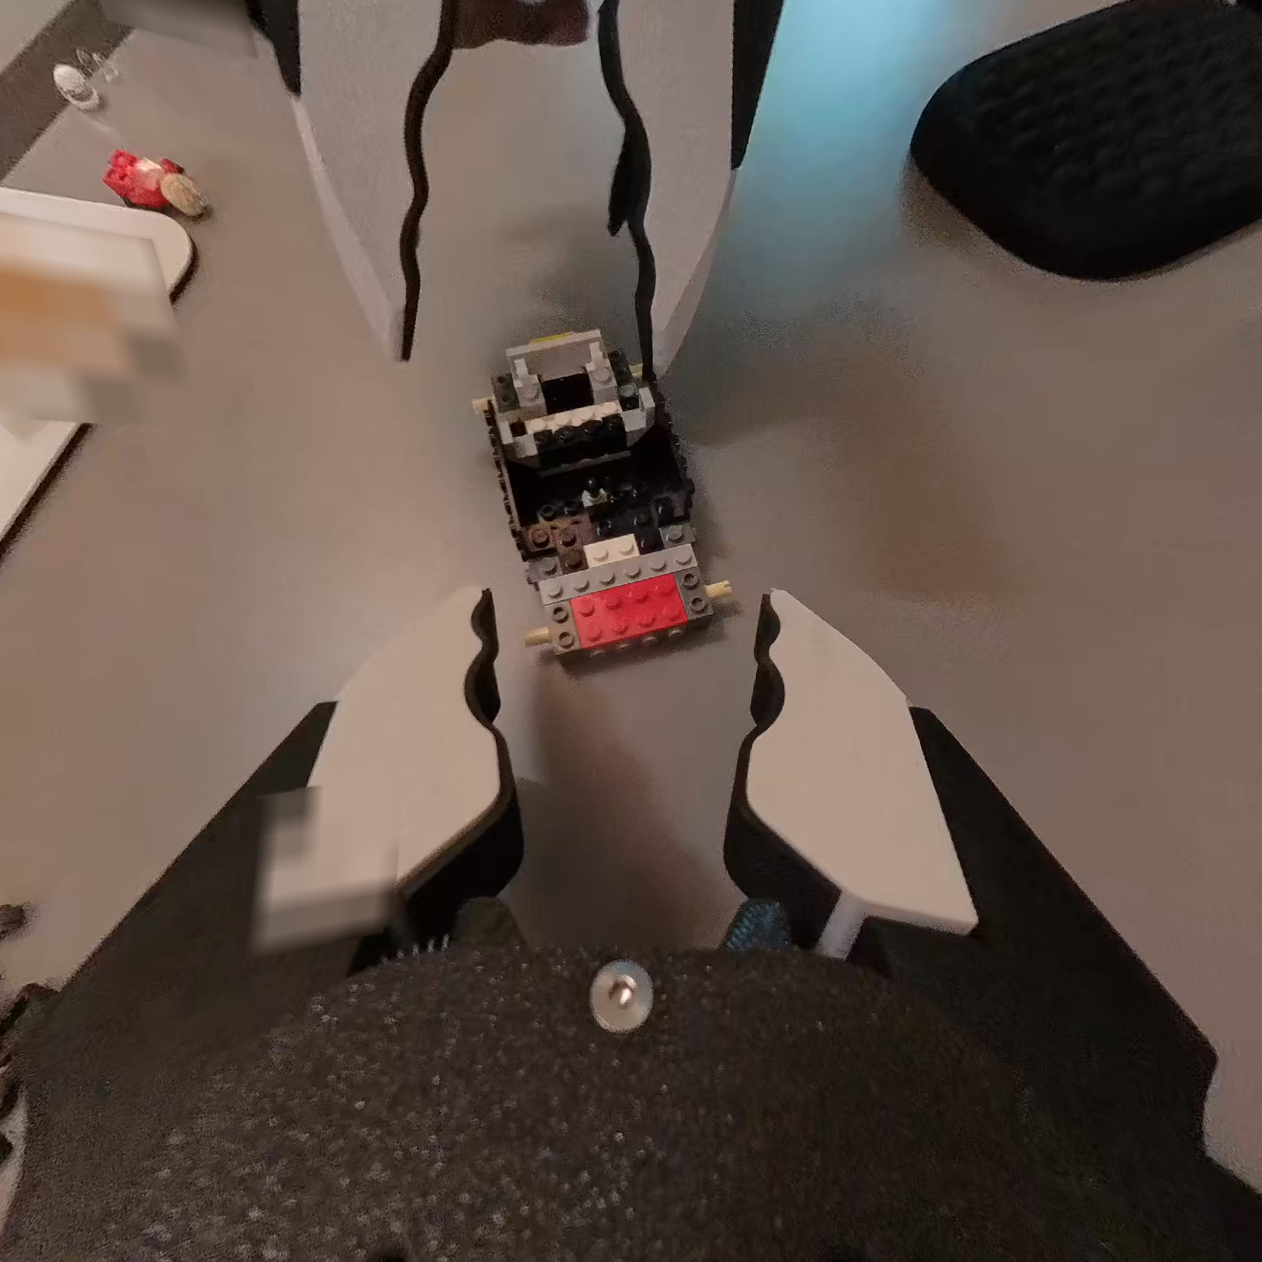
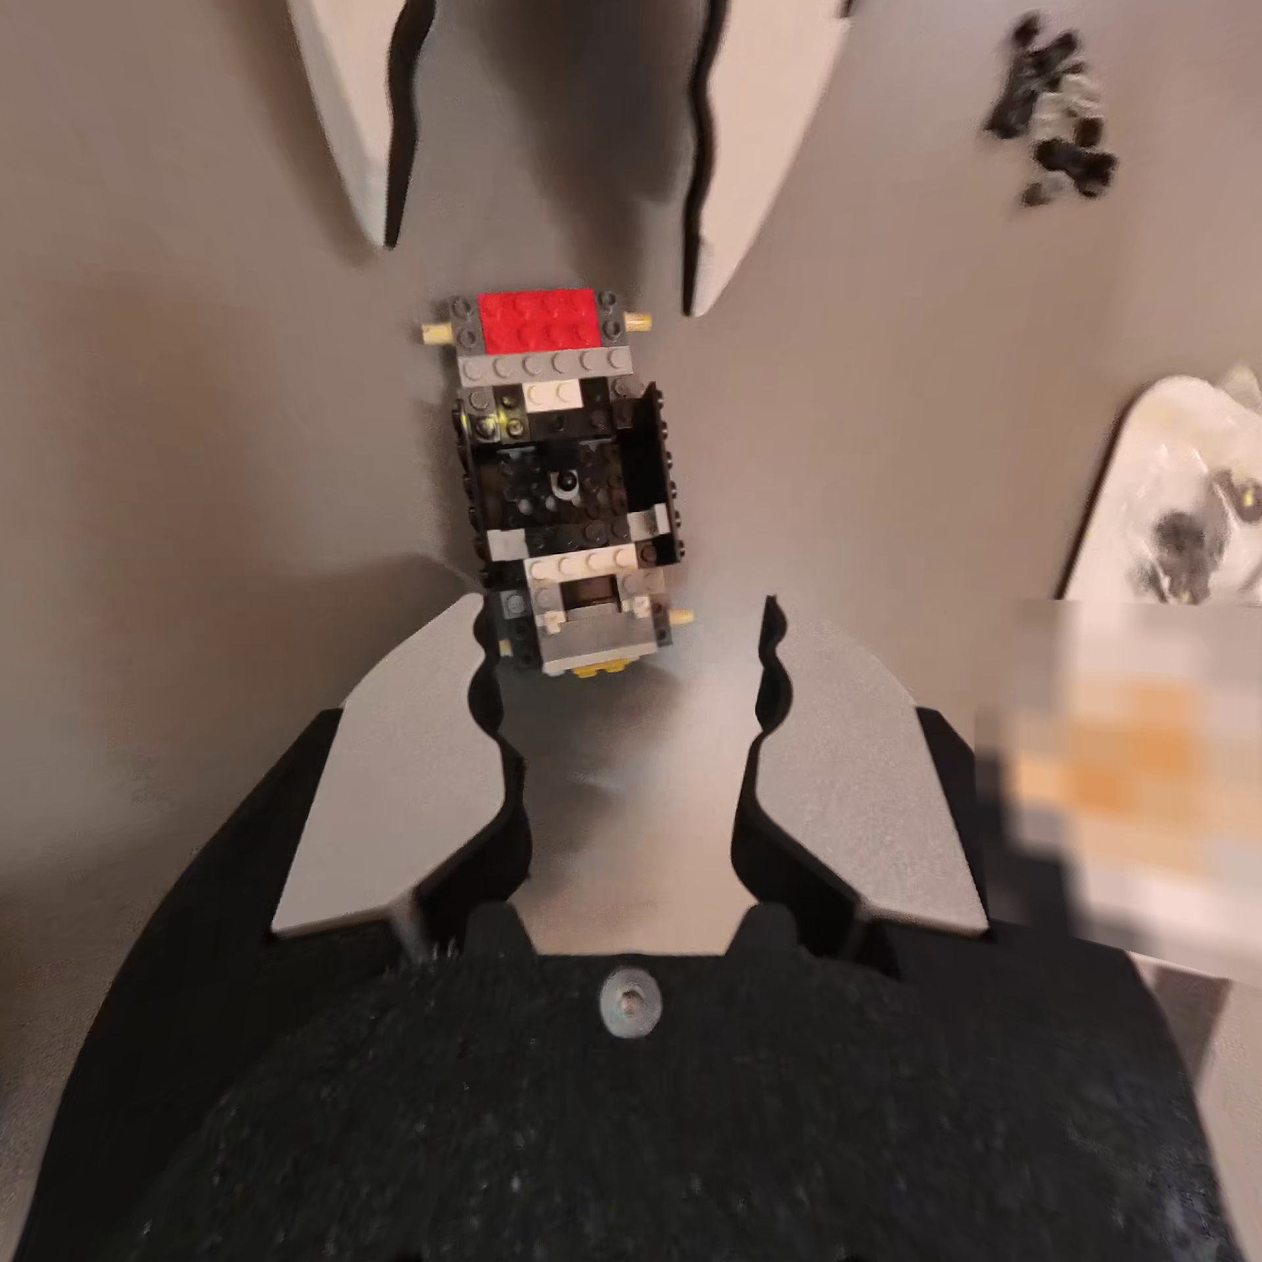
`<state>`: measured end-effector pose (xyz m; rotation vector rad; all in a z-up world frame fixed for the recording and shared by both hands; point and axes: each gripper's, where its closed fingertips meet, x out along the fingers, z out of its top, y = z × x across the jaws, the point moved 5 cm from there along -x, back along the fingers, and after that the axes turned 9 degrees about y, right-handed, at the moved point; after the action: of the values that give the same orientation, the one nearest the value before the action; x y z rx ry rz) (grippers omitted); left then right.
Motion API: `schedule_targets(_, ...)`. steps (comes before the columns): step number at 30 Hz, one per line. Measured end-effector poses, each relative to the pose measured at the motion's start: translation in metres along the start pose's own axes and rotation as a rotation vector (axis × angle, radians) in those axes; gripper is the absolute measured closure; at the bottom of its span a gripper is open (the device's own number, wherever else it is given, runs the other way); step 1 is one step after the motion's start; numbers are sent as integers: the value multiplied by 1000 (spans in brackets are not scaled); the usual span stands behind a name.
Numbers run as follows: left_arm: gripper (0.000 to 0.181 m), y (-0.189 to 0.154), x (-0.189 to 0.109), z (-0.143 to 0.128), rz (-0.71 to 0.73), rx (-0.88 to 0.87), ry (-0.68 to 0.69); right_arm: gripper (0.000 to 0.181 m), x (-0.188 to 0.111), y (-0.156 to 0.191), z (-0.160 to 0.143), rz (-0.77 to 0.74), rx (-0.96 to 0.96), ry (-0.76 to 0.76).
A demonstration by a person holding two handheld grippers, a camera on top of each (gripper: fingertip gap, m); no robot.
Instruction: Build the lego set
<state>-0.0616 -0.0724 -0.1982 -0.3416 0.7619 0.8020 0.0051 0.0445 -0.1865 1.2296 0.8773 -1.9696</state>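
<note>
A partly built lego car, black and grey with a red plate at one end and tan axle pins on its sides, stands on the grey table. It also shows in the right wrist view. My left gripper is open and empty, its tips on either side of the red end and apart from it. My right gripper is open and empty at the opposite grey end, its left fingertip just beside the car's corner. Each gripper shows in the other's view, the right one and the left one.
A small red lego cluster with a tan round piece lies at the far left near a white tray. A black cushioned object lies at the far right. In the right wrist view, loose black pieces and a white tray holding bagged parts. The tips of one gripper are about 8 centimetres away from the tips of the other.
</note>
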Motion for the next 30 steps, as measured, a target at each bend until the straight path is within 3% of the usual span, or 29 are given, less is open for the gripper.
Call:
schedule_targets(7,117,-5,22,1,125,71,145,122,-1,23,-12,-232,352,-206)
schedule_targets(10,122,5,20,-1,167,18,143,133,-17,30,-12,-325,492,-381)
schedule_targets(13,122,20,17,-6,200,-21,126,151,-40,19,-17,-454,680,-452)
schedule_targets(17,123,36,11,-13,146,23,90,160,-61,8,-15,-528,1011,-660)
schedule_targets(23,122,55,13,-13,13,152,59,174,-61,6,-27,-783,949,-632)
schedule_targets(30,122,82,22,-3,-1,147,47,181,-58,11,-34,-771,941,-608)
